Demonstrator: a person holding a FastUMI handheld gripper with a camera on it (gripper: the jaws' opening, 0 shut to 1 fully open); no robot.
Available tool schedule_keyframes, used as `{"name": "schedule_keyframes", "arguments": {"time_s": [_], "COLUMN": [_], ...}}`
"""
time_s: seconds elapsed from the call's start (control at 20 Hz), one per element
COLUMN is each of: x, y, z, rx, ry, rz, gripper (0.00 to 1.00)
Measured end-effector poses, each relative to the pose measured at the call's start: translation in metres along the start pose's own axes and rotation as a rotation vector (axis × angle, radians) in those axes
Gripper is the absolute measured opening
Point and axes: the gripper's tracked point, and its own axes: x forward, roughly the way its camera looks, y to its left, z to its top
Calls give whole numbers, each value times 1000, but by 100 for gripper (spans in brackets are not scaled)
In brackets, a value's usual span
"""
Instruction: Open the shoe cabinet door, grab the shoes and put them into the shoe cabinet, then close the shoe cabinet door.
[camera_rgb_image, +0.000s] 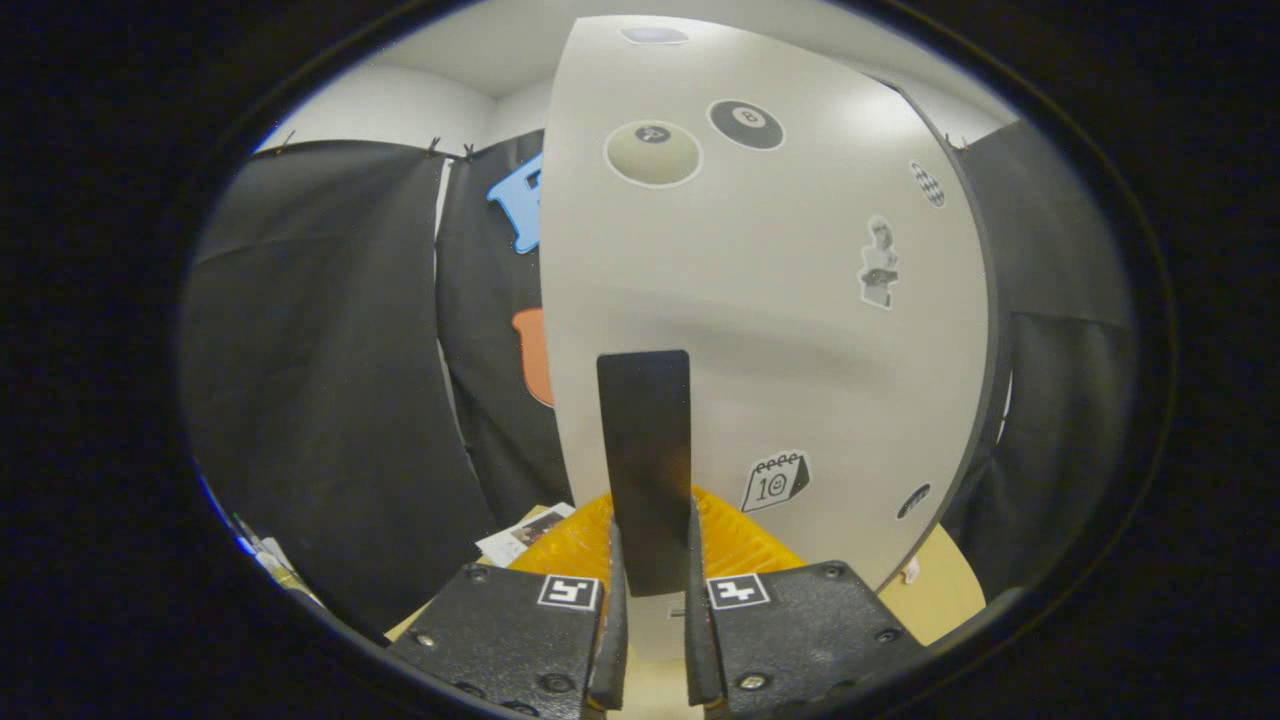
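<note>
Two fingers of the gripper (650, 585) are nearly closed, pinching the flat black upright handle strip (645, 460) on the pale grey sticker-dotted cabinet door (780, 300), and both look to be pressing on it. That handle runs vertically, straight ahead between the fingers, so any pull comes straight back toward the holder. Door's left edge sits free against the black cloth wall (330, 400); plenty of room there to swing. Low down behind the handle, something orange and ribbed (735, 540) peeks out, possibly the shoes, though I can't be sure. Wooden surface (945, 590) shows below right.
</note>
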Motion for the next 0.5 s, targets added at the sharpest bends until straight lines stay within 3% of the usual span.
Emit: {"name": "schedule_keyframes", "arguments": {"time_s": [0.5], "x": [-85], "y": [-41], "z": [-13], "rx": [4], "ry": [6], "rz": [1], "gripper": [25]}}
